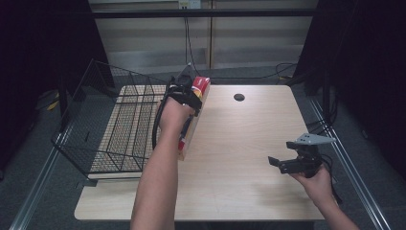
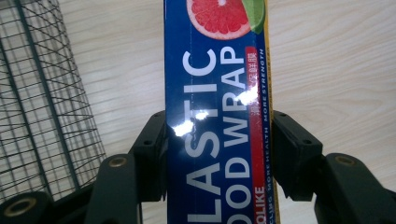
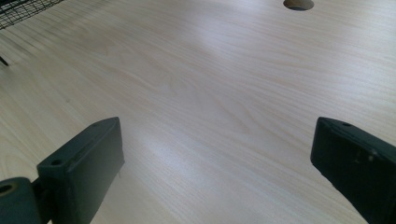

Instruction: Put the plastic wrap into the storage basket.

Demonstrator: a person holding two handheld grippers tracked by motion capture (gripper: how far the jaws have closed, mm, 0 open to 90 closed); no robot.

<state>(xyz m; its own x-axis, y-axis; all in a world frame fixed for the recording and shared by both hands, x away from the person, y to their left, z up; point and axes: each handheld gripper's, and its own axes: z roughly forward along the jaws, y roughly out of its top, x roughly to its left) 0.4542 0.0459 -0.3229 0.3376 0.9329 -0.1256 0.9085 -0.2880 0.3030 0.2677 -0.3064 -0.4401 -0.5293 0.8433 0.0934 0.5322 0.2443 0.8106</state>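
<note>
In the high view, the left gripper (image 1: 187,91) is clamping a long plastic food wrap box (image 1: 194,117) at the upper middle of the frame, just right of the wire basket (image 1: 103,129). In the left gripper view, the blue box (image 2: 217,116) is running up the centre of the frame, both black jaws pressing on its sides. The right gripper (image 1: 282,163) is sitting at the lower right over the bare wooden table (image 1: 239,139), its jaws standing wide apart with nothing between them.
</note>
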